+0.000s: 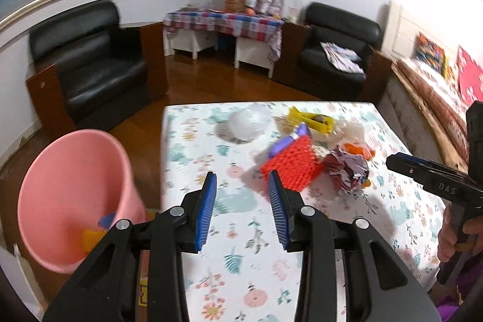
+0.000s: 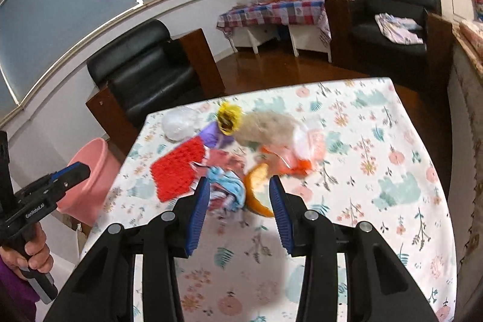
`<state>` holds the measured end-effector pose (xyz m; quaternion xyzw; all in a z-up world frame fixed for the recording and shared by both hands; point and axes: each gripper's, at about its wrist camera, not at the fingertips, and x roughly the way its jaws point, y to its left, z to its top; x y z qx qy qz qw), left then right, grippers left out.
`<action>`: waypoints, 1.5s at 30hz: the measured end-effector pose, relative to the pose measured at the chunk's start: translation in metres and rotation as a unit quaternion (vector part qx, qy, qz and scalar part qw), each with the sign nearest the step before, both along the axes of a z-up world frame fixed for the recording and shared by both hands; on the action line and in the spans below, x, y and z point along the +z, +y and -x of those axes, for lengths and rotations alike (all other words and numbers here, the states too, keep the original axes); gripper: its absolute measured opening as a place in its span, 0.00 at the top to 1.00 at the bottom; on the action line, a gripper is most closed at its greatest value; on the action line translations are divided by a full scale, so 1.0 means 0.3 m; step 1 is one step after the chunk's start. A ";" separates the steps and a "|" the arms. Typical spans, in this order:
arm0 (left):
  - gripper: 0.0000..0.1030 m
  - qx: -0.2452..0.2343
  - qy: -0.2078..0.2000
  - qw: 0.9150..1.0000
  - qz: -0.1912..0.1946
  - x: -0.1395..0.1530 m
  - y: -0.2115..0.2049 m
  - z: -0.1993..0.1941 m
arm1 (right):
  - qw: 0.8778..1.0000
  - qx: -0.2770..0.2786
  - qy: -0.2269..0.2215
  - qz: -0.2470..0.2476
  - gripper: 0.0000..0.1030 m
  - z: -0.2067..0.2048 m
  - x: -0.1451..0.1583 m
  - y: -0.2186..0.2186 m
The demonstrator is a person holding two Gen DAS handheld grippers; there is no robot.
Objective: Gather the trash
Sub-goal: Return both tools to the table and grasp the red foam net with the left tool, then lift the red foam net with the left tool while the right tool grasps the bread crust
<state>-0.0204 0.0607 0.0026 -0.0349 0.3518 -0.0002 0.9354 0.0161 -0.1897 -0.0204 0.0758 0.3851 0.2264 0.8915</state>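
Left wrist view looks down over a table (image 1: pixel 392 201) with a floral cloth, where the left gripper (image 1: pixel 243 186) hangs with its blue pads apart and nothing between them. Beyond it the trash lies in a loose heap: a red mesh piece (image 1: pixel 289 162), a crumpled paper wad (image 1: pixel 350 171), a yellow wrapper (image 1: pixel 311 118) and a clear plastic bag (image 1: pixel 247 122) a little apart to the left. A pink bin (image 1: pixel 75 186) stands on the floor just beside the table's left edge, with scraps inside. In the right wrist view the right gripper (image 2: pixel 240 186) is also open and empty, above the crumpled paper and an orange peel (image 2: pixel 256 189).
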 end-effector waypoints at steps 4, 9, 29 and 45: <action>0.65 -0.027 0.016 0.999 -0.007 -0.028 -0.049 -0.062 | 1.000 0.000 0.017 0.002 0.61 -0.009 -0.045 -0.021; 0.65 -0.054 0.045 0.997 -0.017 -0.084 -0.084 -0.158 | 0.999 0.016 0.034 0.012 0.63 -0.035 -0.087 0.006; 0.80 -0.102 0.078 0.991 -0.032 -0.212 -0.113 -0.270 | 0.996 0.053 0.069 0.035 0.63 -0.091 -0.176 0.029; 0.90 -0.076 0.047 0.996 0.003 -0.116 -0.081 -0.118 | 0.994 0.070 0.071 0.037 0.86 -0.131 -0.183 0.092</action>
